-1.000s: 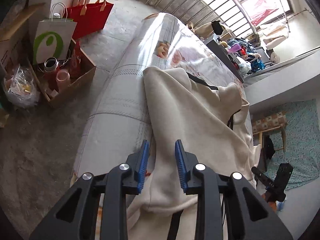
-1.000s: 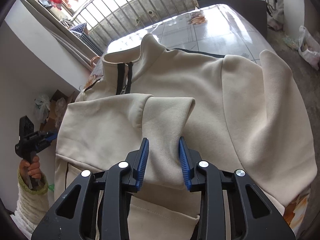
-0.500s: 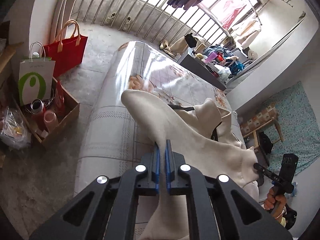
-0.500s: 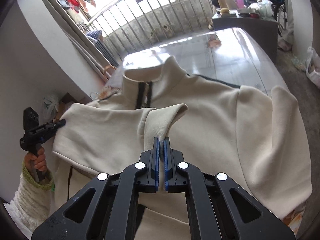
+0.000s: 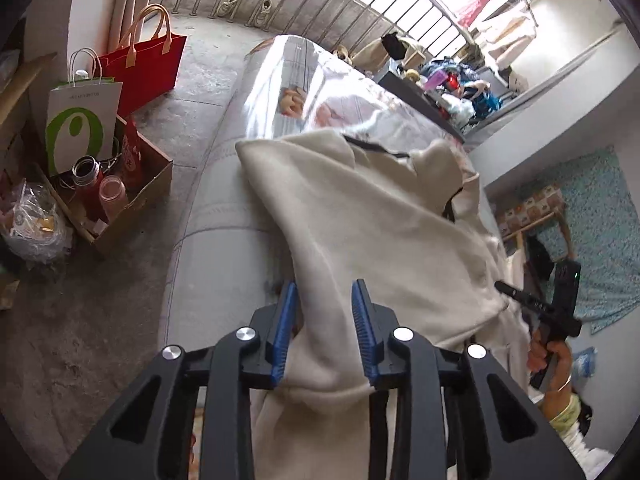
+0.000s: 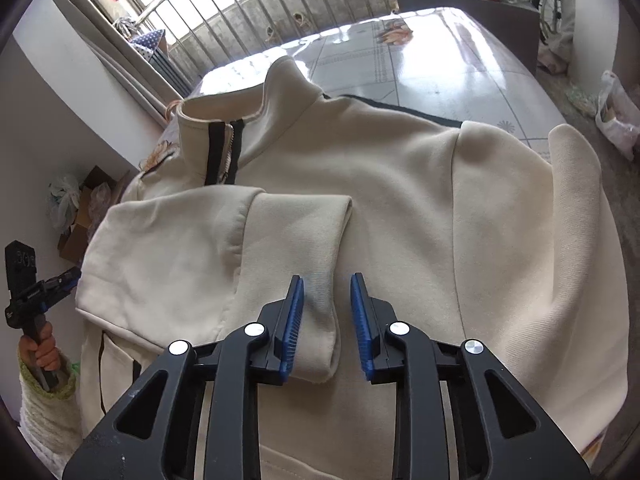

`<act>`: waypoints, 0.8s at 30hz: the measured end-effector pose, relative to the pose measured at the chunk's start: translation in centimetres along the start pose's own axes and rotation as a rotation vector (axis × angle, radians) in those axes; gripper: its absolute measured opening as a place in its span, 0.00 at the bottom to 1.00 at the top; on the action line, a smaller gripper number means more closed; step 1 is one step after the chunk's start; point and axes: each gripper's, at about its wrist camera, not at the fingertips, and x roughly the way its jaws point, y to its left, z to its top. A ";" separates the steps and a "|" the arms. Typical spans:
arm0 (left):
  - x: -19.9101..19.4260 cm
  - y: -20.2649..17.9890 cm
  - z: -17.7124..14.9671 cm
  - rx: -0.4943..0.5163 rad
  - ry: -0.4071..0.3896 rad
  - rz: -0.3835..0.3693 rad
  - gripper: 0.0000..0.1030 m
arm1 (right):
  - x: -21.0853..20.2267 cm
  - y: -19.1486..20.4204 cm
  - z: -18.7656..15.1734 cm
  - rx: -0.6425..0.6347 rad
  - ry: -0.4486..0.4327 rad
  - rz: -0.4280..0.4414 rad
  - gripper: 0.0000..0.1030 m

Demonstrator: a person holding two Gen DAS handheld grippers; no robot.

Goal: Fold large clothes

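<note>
A cream zip-up jacket [image 6: 380, 184] lies front up on the table [image 6: 440, 60], collar toward the railing. One sleeve is folded across its chest, and its cuff [image 6: 320, 320] lies between the blue pads of my right gripper [image 6: 327, 284]. Those jaws are opening, with gaps beside the cuff. My left gripper [image 5: 324, 292] straddles a fold of the jacket's sleeve [image 5: 320, 340] at the table's edge. Its jaws are opening too and the cloth lies loose between them. Each gripper also shows in the other's view, the left gripper [image 6: 40, 284] and the right gripper [image 5: 536, 304] both at the jacket's edge.
On the floor beside the table [image 5: 216, 220] stand a cardboard box [image 5: 132, 200] with bottles, a white paper bag [image 5: 80, 120], a red bag [image 5: 144, 64] and a plastic bag [image 5: 32, 224]. A metal railing [image 6: 260, 12] and a cluttered dark cabinet [image 6: 472, 0] stand behind.
Half a second ago both grippers were shut on the sleeves and held them up. Now both have opened, and the cloth lies flat on the jacket again.
</note>
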 end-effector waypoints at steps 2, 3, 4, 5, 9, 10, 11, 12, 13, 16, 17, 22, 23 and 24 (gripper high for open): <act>0.3 -0.9 -1.8 0.071 0.018 0.098 0.27 | 0.2 0.7 -0.1 -0.045 0.003 -0.029 0.09; 0.4 -1.6 -2.7 0.112 0.015 0.146 0.27 | 0.3 1.2 -0.3 -0.072 0.008 -0.039 0.02; 0.5 -1.9 -3.4 0.144 0.008 0.174 0.27 | 0.1 1.9 -0.4 -0.097 -0.006 -0.066 0.02; 0.4 -2.3 -4.0 0.168 -0.003 0.205 0.27 | -0.4 2.6 -0.5 -0.134 -0.026 -0.100 0.02; 0.0 -3.5 -5.2 0.197 -0.024 0.237 0.27 | -2.3 3.4 -0.5 -0.174 -0.110 -0.188 0.02; 0.0 -3.6 -5.3 0.198 -0.020 0.230 0.27 | -2.3 3.4 -0.6 -0.185 -0.121 -0.234 0.02; -0.1 -3.8 -5.4 0.197 -0.020 0.228 0.27 | -2.3 3.3 -0.7 -0.188 -0.127 -0.263 0.02; -0.3 -4.0 -5.4 0.200 -0.022 0.232 0.27 | -2.6 3.0 -0.9 -0.181 -0.131 -0.259 0.02; -0.5 -4.2 -5.5 0.208 -0.027 0.235 0.27 | -3.0 2.8 -1.0 -0.172 -0.139 -0.246 0.02; -0.5 -4.3 -5.5 0.219 -0.018 0.238 0.27 | -4.0 2.6 -1.1 -0.172 -0.172 -0.241 0.02; -0.2 -4.2 -5.6 0.222 -0.012 0.247 0.27 | -3.8 2.2 -1.2 -0.166 -0.168 -0.250 0.02; 0.2 -3.8 -5.7 0.213 -0.014 0.247 0.27 | -1.1 -1.0 -1.0 -0.084 -0.090 -0.227 0.02; 0.2 -3.9 -5.8 0.213 -0.015 0.247 0.27 | -0.9 -1.2 -1.0 -0.085 -0.093 -0.223 0.02; 0.2 -3.9 -5.8 0.214 -0.015 0.246 0.27 | -0.9 -1.2 -0.9 -0.092 -0.098 -0.222 0.02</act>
